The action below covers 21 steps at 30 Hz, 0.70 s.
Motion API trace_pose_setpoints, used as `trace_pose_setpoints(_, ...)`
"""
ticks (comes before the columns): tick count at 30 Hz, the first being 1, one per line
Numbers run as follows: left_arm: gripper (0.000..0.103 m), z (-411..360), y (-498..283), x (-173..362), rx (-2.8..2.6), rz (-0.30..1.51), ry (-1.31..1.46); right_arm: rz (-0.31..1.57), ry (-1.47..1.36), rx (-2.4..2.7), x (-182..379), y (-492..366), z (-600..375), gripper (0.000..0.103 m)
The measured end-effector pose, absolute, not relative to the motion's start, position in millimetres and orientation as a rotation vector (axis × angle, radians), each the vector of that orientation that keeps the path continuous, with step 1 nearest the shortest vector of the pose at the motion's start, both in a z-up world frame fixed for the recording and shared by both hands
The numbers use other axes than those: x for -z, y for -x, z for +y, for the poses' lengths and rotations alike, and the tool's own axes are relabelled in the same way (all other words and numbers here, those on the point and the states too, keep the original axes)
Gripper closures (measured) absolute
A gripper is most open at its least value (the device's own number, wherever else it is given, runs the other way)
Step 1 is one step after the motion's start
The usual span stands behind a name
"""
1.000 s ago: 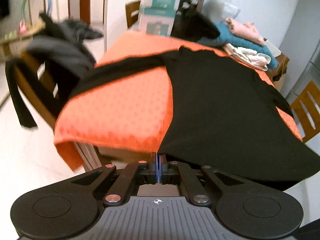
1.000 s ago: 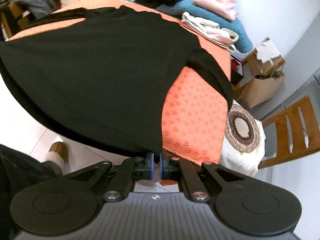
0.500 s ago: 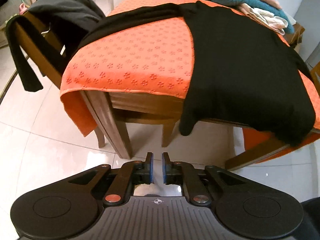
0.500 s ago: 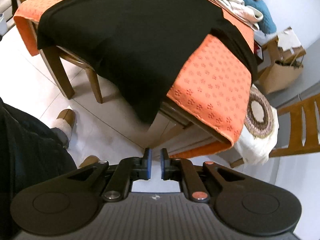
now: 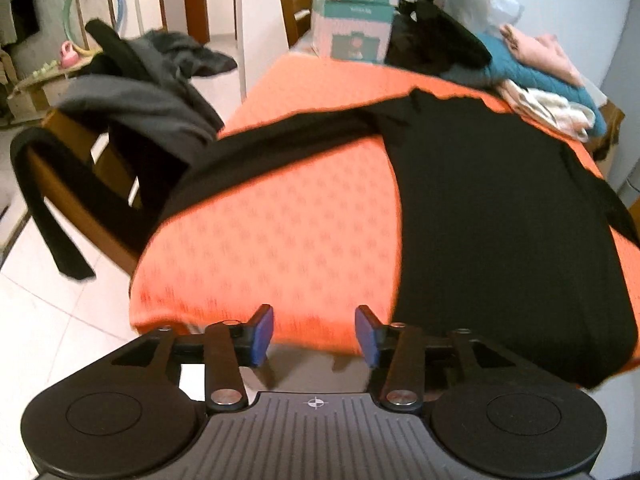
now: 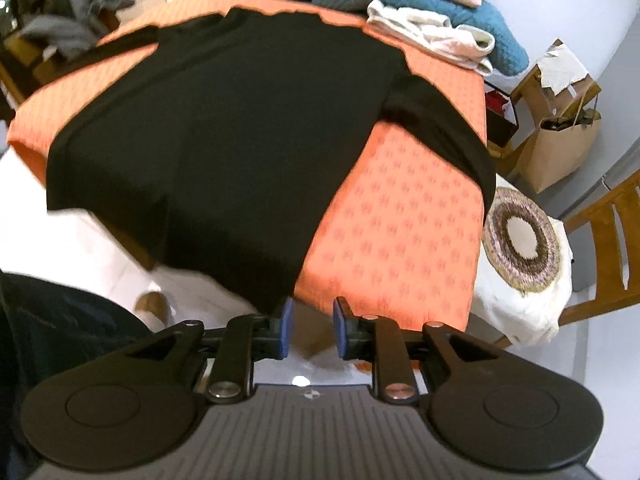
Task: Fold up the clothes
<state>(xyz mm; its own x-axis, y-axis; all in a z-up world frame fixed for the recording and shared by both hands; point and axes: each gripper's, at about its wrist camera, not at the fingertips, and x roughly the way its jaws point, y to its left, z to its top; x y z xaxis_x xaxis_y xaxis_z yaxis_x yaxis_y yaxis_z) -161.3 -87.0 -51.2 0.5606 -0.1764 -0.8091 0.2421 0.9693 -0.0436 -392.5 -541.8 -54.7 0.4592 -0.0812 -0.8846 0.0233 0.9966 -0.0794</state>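
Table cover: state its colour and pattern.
Orange table cover with small repeating flower motifs, clearest in the right wrist view.

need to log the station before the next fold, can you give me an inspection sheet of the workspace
surface: table under an orange patterned cloth, partly covered.
job's things: black long-sleeved top spread flat, hem hanging over the near edge, one sleeve trailing towards the left chair, the other over the right edge.
clutter: clothes pile at the far right corner (teal, pink, cream); cardboard boxes at the far end.
grippers: left gripper open, nothing between its pads; right gripper open, just beside the hem; both have just been opening.
cables: nothing seen.
surroundings: wooden chair draped with dark clothes; paper bag; chair with a round woven mat; pale tiled floor.
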Motion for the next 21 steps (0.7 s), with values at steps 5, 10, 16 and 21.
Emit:
trace_pose_setpoints(5, 0.047, -88, 110, 41, 0.255, 0.914, -0.079, 1.059, 0.001, 0.082, 41, 345, -552, 0.072)
trace_pose_setpoints(10, 0.044, -89, 51, 38, 0.327, 0.878, -0.131, 1.043, -0.039, 0.133, 38, 285, -556, 0.066)
trace_pose_setpoints(16, 0.042, -101, -28, 49, 0.412, 0.890, -0.176, 1.041, -0.118, 0.183, 47, 218, -556, 0.063)
trace_pose_setpoints(21, 0.038, -122, -87, 60, 0.497, 0.890, -0.218, 1.055, -0.157, 0.235, 61, 177, -551, 0.059)
